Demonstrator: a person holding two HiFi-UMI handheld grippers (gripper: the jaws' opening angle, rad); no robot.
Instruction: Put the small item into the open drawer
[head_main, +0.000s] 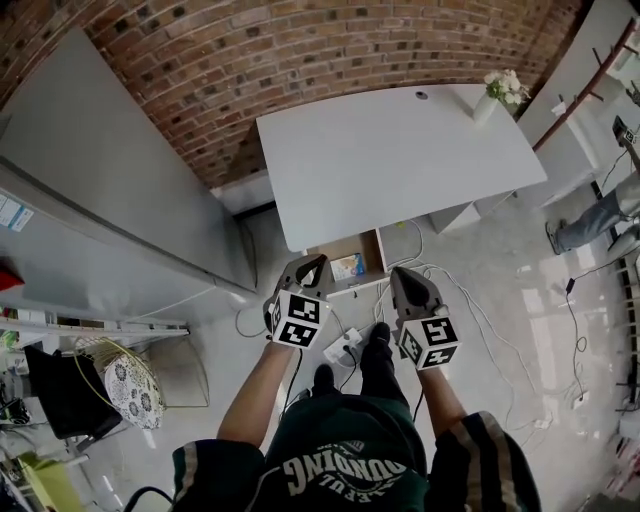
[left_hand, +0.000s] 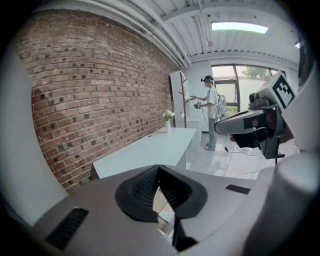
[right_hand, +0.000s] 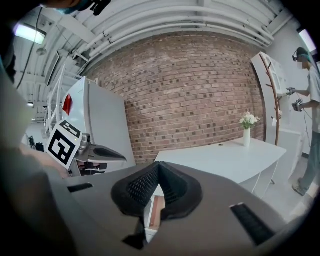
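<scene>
Under the front edge of the white desk (head_main: 400, 160) a wooden drawer (head_main: 372, 252) stands pulled out. A small pale packet (head_main: 347, 266) lies inside it. My left gripper (head_main: 310, 268) hovers just in front of the drawer's left corner, shut, with nothing between its pads (left_hand: 145, 187). My right gripper (head_main: 402, 275) hangs at the drawer's right side, also shut and empty. In the right gripper view the pads (right_hand: 172, 185) meet, and the drawer's wood (right_hand: 156, 210) shows below them.
A vase of white flowers (head_main: 497, 92) stands on the desk's far right corner. A tall grey cabinet (head_main: 100, 180) fills the left side. A power strip (head_main: 343, 347) and cables lie on the floor by my feet. Another person (left_hand: 210, 117) stands far off.
</scene>
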